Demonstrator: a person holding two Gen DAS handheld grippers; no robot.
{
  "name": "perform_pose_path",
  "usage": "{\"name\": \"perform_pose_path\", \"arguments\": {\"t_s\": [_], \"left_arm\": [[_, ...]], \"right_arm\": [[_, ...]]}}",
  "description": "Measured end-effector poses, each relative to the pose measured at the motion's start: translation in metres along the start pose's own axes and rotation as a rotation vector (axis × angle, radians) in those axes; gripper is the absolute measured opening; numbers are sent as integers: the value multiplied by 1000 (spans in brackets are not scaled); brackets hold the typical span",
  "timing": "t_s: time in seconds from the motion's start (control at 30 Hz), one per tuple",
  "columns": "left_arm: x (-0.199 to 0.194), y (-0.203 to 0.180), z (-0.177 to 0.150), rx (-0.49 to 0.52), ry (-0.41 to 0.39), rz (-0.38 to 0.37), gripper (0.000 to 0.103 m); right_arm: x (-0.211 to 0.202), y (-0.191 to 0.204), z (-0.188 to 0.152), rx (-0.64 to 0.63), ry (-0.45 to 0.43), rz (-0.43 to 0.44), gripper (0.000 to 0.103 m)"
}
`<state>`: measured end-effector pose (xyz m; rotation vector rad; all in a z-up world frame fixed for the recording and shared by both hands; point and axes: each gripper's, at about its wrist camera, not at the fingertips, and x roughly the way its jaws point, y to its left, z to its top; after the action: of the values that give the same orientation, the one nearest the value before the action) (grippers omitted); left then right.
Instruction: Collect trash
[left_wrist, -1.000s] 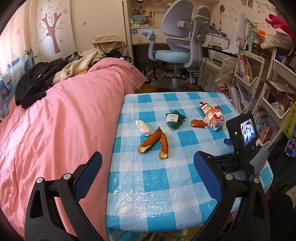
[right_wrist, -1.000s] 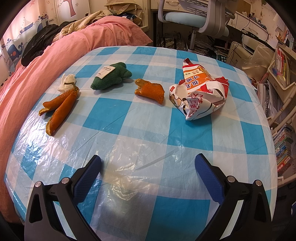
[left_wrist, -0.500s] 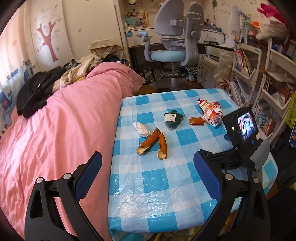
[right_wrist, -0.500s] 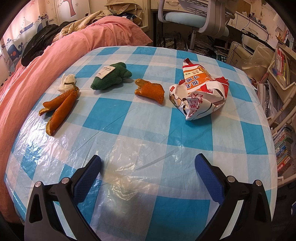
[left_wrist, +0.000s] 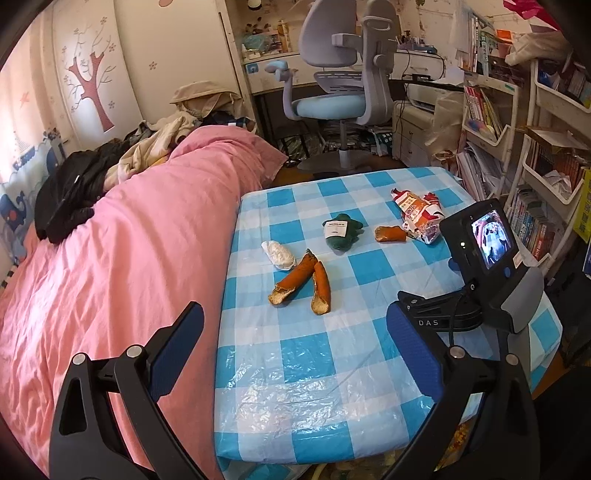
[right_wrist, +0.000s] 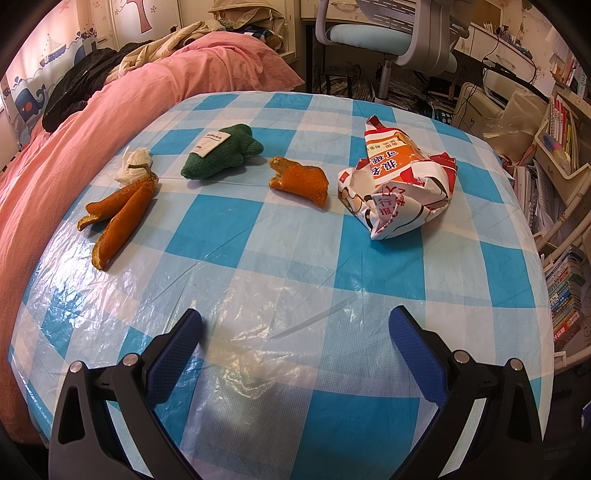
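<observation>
While trash lies scattered, checked table (right_wrist: 295, 229), pink bed (left_wrist: 122, 258).

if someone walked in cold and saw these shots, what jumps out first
Probably the row of trash on the blue-checked table: a crumpled snack bag at the right, a small orange peel piece just left of it, a green sponge, then the long orange peel with a white tissue wad behind it. The pink quilt fills the left side, and both the left gripper and right gripper hover open and empty.
</observation>
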<state>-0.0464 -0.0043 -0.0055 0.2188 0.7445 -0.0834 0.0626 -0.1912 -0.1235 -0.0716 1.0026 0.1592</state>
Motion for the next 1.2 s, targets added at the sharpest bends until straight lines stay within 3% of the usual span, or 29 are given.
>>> {"name": "perform_pose_path", "arguments": {"t_s": [1.2], "left_arm": [[-3, -3, -1, 12, 1, -6, 96]], "right_arm": [[0, 0, 0, 0, 0, 0, 97]]}}
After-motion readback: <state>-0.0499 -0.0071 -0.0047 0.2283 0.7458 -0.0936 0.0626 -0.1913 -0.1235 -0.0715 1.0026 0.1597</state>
